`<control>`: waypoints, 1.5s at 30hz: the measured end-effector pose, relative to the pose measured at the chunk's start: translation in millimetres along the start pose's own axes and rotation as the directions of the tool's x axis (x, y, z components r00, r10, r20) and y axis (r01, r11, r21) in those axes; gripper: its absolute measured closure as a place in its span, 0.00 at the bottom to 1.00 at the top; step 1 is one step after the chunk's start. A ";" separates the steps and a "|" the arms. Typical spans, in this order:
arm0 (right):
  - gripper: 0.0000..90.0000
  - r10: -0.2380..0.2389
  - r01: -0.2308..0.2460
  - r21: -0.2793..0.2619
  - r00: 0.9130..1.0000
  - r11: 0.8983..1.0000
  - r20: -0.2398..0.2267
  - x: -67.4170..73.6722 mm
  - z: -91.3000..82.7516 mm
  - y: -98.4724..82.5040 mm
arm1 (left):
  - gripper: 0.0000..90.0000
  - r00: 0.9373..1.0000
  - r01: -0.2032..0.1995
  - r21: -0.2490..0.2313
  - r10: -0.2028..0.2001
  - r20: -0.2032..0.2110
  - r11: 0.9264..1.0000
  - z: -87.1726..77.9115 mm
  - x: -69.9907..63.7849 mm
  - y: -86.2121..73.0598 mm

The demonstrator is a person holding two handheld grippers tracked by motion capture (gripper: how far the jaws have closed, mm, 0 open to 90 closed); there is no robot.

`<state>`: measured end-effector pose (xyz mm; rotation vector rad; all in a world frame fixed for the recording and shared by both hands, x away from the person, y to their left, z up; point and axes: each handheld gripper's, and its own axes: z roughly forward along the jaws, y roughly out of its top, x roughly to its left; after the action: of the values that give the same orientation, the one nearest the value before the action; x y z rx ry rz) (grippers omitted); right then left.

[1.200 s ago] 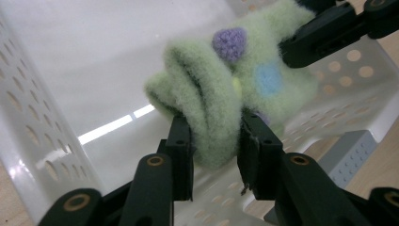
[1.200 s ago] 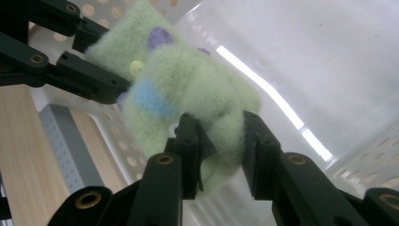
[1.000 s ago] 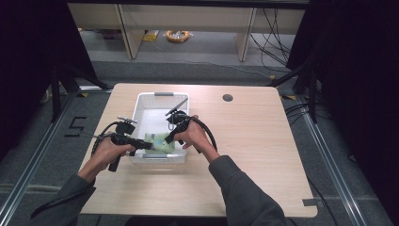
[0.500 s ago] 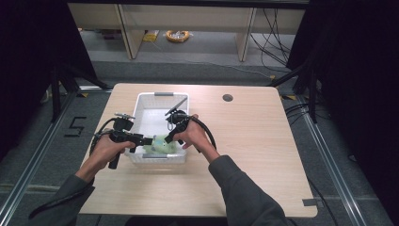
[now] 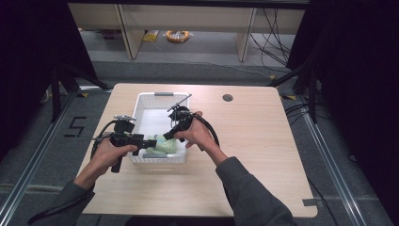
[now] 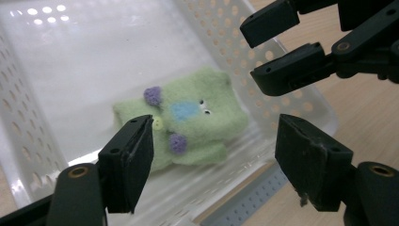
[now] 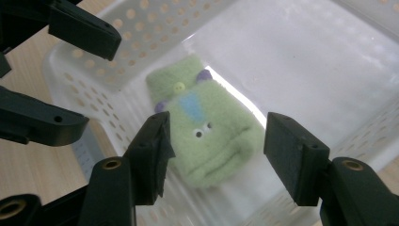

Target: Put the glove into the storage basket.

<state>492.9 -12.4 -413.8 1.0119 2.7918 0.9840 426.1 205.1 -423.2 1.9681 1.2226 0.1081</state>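
A green felt toy (image 5: 165, 145) with purple ears, a blue patch and small eyes lies flat on the floor of a white perforated basket (image 5: 141, 109), near its front wall. My left gripper (image 5: 151, 142) hangs over the basket's front left corner and my right gripper (image 5: 167, 135) just right of it. Both point down at the toy. In the left gripper view the toy (image 6: 188, 122) lies below my left gripper (image 6: 216, 141), clear of the pads. The right gripper view shows the toy (image 7: 207, 136) under my right gripper (image 7: 219, 136). Both pairs of jaws have just been opening, with nothing pinched.
The basket stands on the left half of a light wooden table (image 5: 263, 141). A dark round hole (image 5: 227, 98) sits near the table's far edge. Shelving and a yellow cable coil (image 5: 178, 35) are on the floor beyond.
Both grippers have lifted slightly over the basket's front end and their jaws have spread. The green toy now lies loose on the basket floor.
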 end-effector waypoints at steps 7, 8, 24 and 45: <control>0.46 -0.014 0.014 -0.029 1.000 0.999 -0.005 4.3 -15.9 -6.1 | 0.30 1.000 -0.009 -0.019 0.009 0.004 1.000 -5.5 -7.3 -0.1; 0.46 -0.014 0.014 -0.033 1.000 0.999 -0.003 4.6 -18.0 -7.3 | 0.30 1.000 0.000 -0.023 0.000 0.006 1.000 -5.9 -8.3 0.0; 0.45 -0.012 0.012 -0.093 1.000 0.996 0.001 2.9 -49.8 -29.6 | 0.29 0.999 -0.047 -0.028 0.048 0.018 0.998 -7.9 -23.0 -1.4; 0.44 0.005 -0.008 -0.160 1.000 0.987 -0.018 -3.3 -74.3 -53.6 | 0.27 0.998 -0.045 -0.056 0.047 0.036 0.997 -3.5 -39.3 -5.7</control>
<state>448.9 -87.5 -385.1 0.9962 2.6711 1.2013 399.6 177.6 -412.0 1.9428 1.1388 0.1267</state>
